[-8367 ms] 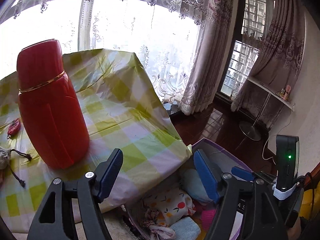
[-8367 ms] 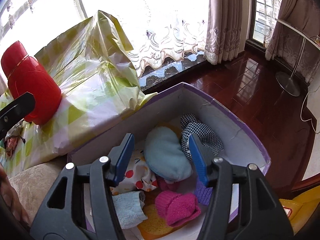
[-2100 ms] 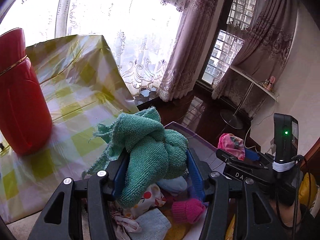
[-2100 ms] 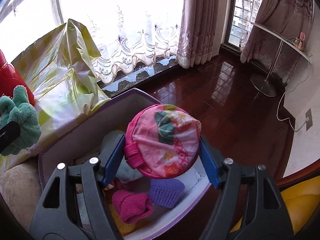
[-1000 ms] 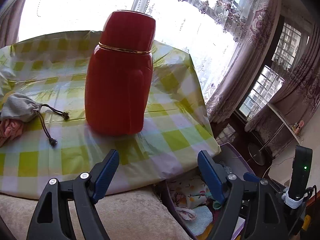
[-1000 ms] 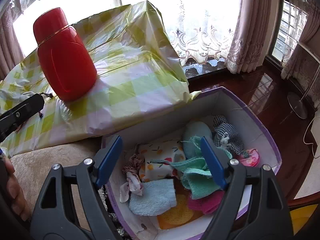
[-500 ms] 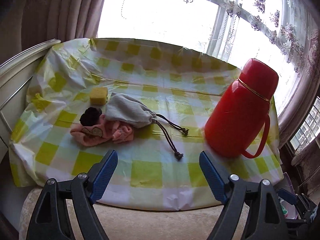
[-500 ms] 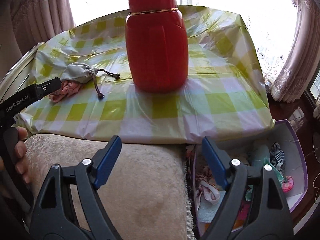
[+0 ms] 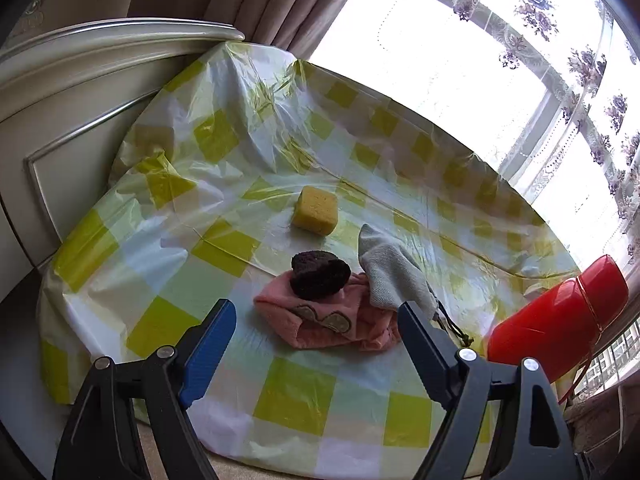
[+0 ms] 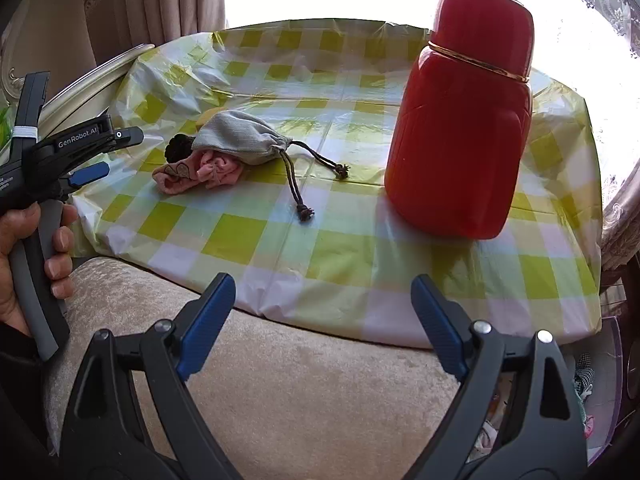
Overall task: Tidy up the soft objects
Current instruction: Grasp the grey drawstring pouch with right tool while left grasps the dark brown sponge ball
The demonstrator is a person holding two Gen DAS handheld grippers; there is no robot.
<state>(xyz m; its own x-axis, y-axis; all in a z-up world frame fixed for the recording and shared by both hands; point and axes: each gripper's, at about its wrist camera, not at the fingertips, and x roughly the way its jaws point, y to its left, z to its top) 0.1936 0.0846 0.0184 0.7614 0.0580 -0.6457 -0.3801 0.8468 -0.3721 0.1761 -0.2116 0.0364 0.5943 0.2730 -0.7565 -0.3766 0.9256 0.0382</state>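
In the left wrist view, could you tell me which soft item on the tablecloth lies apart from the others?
The yellow sponge. The dark pom-pom, pink cloth and grey drawstring pouch are bunched together.

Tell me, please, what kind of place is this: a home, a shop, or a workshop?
Most likely a room in a home. A table under a checked plastic cloth stands by a large window with embroidered lace curtains. A red thermos stands on it, and a plush upholstered seat is in front.

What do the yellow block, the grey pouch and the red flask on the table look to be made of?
Yellow block: likely foam sponge, matte and porous. Grey pouch: soft woven or felted cloth, wrinkled, with a drawstring. Red flask: hard, glossy, probably plastic or coated metal.
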